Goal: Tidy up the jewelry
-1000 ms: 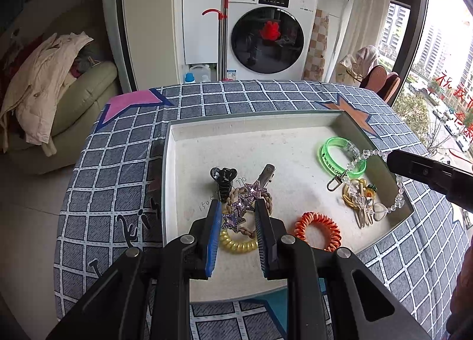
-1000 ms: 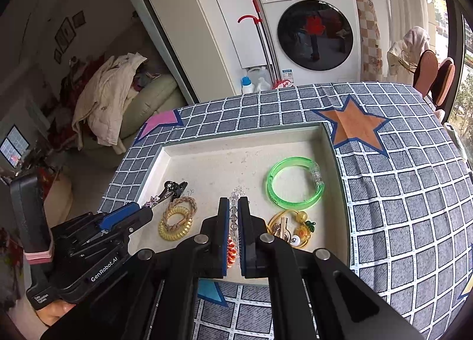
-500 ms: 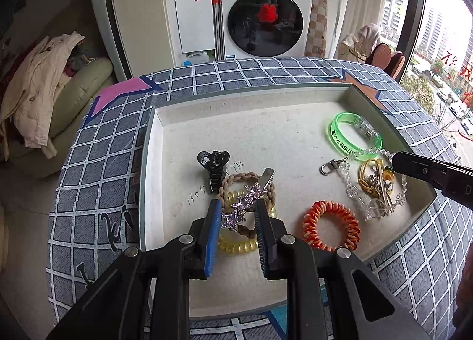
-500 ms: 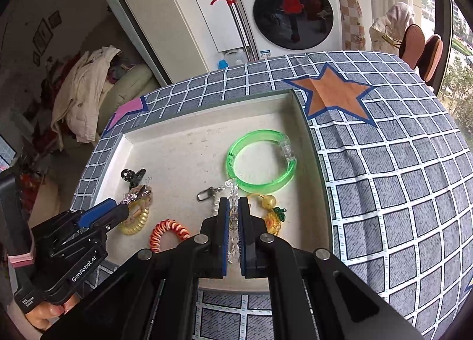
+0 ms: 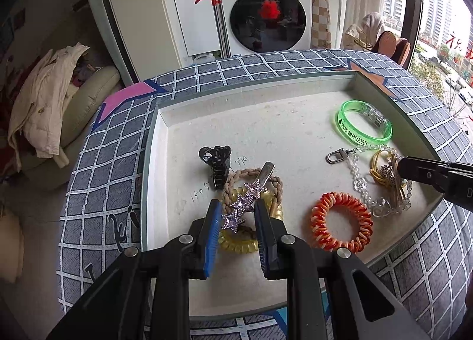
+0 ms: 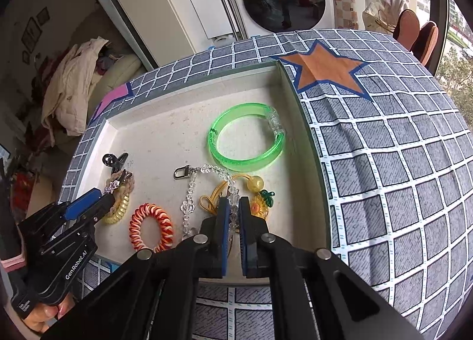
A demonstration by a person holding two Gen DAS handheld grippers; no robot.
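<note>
A shallow white tray [image 5: 153, 133] holds the jewelry. My left gripper [image 5: 236, 204] is shut on a purple star hair clip [image 5: 241, 204], low over a braided tie [image 5: 233, 180] and a yellow coil tie [image 5: 236, 244]. A black claw clip [image 5: 217, 162] lies just beyond them. My right gripper [image 6: 234, 200] is low at the tray's near right; its jaws are opening, and the clear bead chain [image 6: 189, 201] still runs between them while its length lies on the tray floor. Around it lie a green bangle [image 6: 221, 156], an orange coil tie [image 6: 139, 221] and a yellow cord with a sunflower charm [image 6: 258, 207].
The tray sits on a table under a blue checked cloth [image 6: 384, 162] with star patches. A washing machine [image 5: 266, 14] stands beyond the table, a sofa with a coat [image 5: 44, 103] to the left and chairs [image 6: 419, 35] at the right. A hand [image 6: 44, 316] holds the left gripper.
Both grippers have sunk toward the tray. The bead chain that hung from the right gripper now lies on the tray floor, and the right jaws have parted slightly.
</note>
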